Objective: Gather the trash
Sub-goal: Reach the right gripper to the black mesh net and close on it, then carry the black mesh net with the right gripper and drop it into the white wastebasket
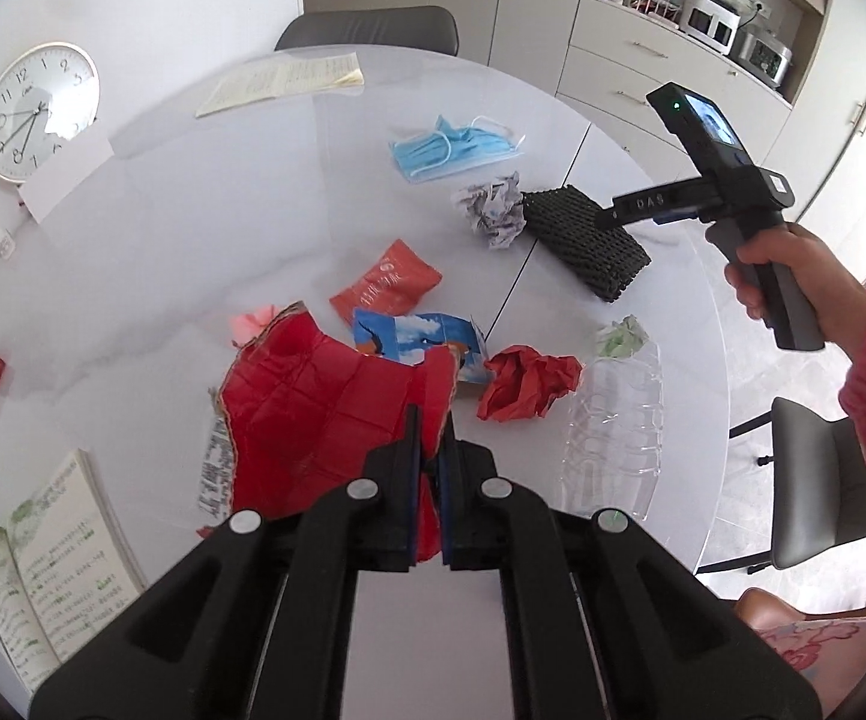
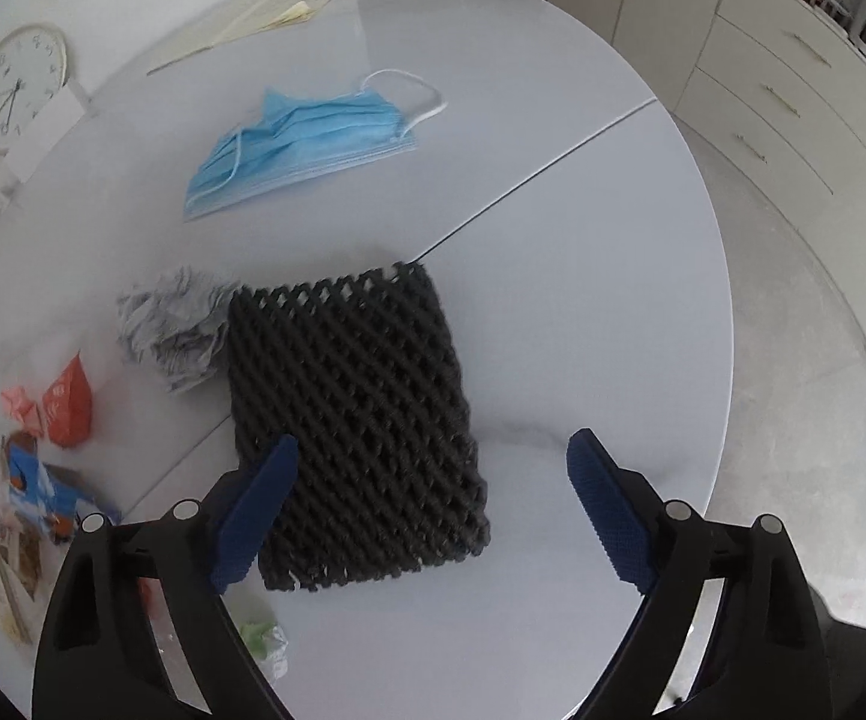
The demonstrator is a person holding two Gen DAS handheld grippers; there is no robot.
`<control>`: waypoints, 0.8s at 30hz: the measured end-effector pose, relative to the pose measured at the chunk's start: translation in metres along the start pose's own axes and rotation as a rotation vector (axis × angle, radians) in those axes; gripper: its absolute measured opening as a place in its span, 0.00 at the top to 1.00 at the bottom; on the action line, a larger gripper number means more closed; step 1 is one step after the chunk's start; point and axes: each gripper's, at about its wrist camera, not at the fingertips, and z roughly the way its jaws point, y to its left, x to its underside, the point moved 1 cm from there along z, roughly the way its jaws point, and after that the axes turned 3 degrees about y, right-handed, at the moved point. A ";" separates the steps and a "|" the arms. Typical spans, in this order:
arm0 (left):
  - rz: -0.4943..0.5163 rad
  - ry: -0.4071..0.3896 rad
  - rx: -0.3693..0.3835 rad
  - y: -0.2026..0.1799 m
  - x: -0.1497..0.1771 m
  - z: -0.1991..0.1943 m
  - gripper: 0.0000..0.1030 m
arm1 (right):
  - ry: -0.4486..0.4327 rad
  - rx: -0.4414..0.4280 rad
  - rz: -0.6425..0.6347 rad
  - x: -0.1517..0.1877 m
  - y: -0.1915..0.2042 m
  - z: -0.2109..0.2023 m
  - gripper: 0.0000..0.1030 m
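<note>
Left view: left hand-held gripper (image 1: 429,420) clamps red cardboard (image 1: 324,414) above the counter (image 1: 162,252). Right view alone: right hand-held gripper (image 2: 433,474), jaws spread wide, straddles black foam netting (image 2: 354,414) beside a blue mask (image 2: 306,144).

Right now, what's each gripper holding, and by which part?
Left gripper is shut on the red cardboard piece, pinching its near right edge. Right gripper is open over the black foam net, holding nothing.

The open book (image 1: 42,564) runs off the edge; its print is unreadable.
</note>
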 end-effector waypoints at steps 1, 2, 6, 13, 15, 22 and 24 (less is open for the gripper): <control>0.002 -0.003 0.002 0.001 0.000 -0.003 0.96 | -0.006 -0.023 0.032 -0.002 -0.009 -0.001 0.14; 0.002 -0.005 0.003 0.001 0.001 -0.005 0.96 | -0.009 -0.042 0.053 -0.004 -0.015 -0.002 0.18; 0.010 -0.007 0.011 -0.001 0.006 -0.012 0.96 | 0.031 -0.077 0.064 -0.005 -0.028 0.008 0.34; 0.026 -0.015 0.016 -0.008 0.006 -0.019 0.96 | 0.064 -0.097 0.015 0.005 -0.019 0.017 0.59; 0.027 -0.020 0.014 -0.011 0.005 -0.020 0.96 | 0.066 -0.123 0.002 0.007 -0.017 0.016 0.80; 0.030 -0.039 0.010 -0.025 0.001 -0.026 0.96 | 0.022 -0.139 -0.031 0.017 -0.017 -0.005 0.90; 0.036 -0.044 0.012 -0.033 -0.001 -0.029 0.96 | -0.015 -0.151 -0.024 0.021 -0.025 -0.024 0.90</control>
